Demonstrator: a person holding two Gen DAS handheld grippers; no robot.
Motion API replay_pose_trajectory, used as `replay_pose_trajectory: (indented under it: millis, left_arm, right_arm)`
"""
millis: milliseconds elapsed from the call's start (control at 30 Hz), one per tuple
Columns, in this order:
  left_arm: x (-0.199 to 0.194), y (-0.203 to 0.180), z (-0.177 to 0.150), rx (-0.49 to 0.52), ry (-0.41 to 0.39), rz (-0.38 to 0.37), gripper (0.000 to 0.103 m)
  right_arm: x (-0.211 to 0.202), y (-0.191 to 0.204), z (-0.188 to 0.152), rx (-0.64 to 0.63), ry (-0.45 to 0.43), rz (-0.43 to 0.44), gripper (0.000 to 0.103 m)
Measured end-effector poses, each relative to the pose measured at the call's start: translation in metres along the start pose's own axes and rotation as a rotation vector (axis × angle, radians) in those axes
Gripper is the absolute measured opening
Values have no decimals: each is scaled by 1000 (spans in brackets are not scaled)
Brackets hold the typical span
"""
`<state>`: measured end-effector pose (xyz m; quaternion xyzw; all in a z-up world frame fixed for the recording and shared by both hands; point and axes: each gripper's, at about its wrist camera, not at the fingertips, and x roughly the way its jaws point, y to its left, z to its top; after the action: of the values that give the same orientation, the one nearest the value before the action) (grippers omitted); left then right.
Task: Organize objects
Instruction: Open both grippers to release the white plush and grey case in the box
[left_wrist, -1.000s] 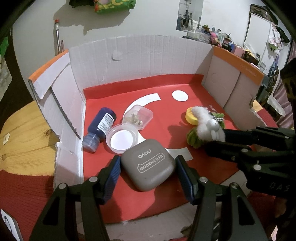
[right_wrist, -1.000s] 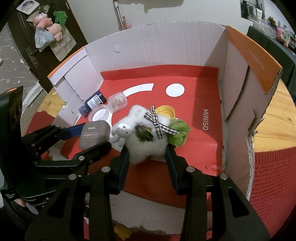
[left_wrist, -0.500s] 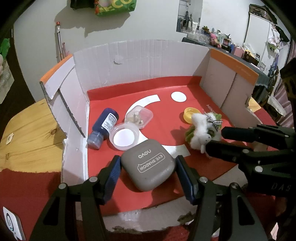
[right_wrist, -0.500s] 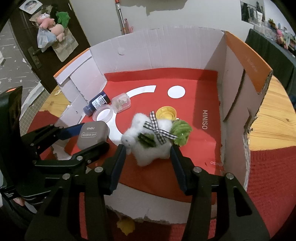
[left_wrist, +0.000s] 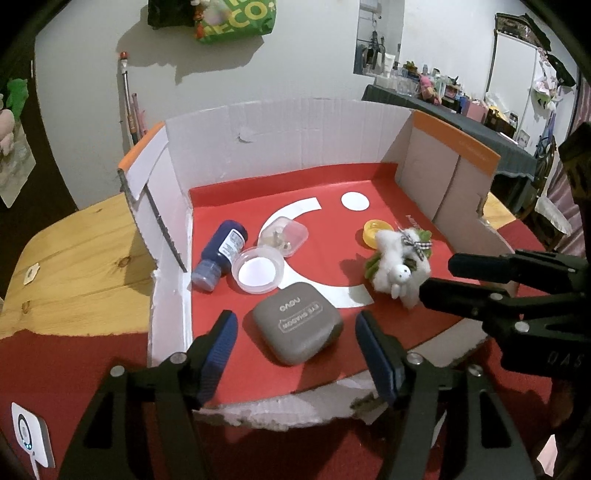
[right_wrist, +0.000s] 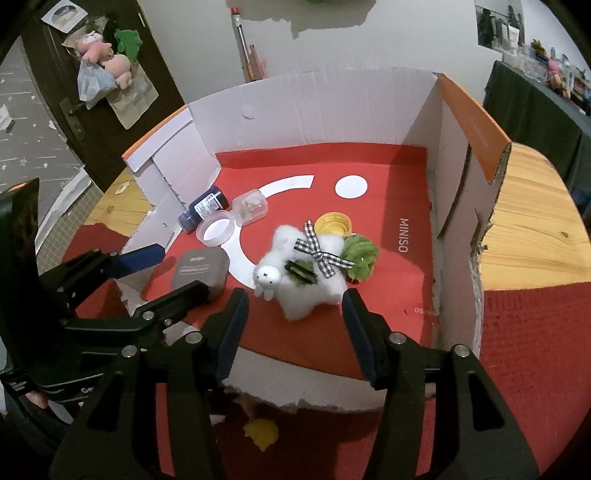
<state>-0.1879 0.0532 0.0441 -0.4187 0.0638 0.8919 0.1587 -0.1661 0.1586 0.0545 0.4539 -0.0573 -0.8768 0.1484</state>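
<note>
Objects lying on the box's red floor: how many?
6: grey eyeshadow case front; clear round lid, blue bottle, clear plastic case left; yellow cap, white plush sheep right.

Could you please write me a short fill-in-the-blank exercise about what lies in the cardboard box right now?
1. Both the left gripper and the right gripper have their jaws ____.
2. The blue bottle lies on its ____.
3. The ribbon on the white plush toy has a ____ pattern.
4. The grey case rests on the box's ____ floor.

Missing words: open; side; checked; red

Both wrist views over box (left_wrist: 280, 140), seemingly near.
</note>
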Motion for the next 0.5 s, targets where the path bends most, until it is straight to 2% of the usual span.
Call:
replay_pose_trajectory:
  millis: [133, 233, 500]
  left_arm:
    - [-7, -2, -4, 1, -11, -1, 74]
    - [-16, -4, -8, 7, -23, 1, 75]
    - [-30, -7, -18, 5, -42, -3, 81]
  right_arm:
    - [-6, 2, -3, -1, -8, 2, 53]
    - [-12, 4, -5, -4, -19, 1, 62]
    - [-28, 7, -11, -6, -43, 0, 64]
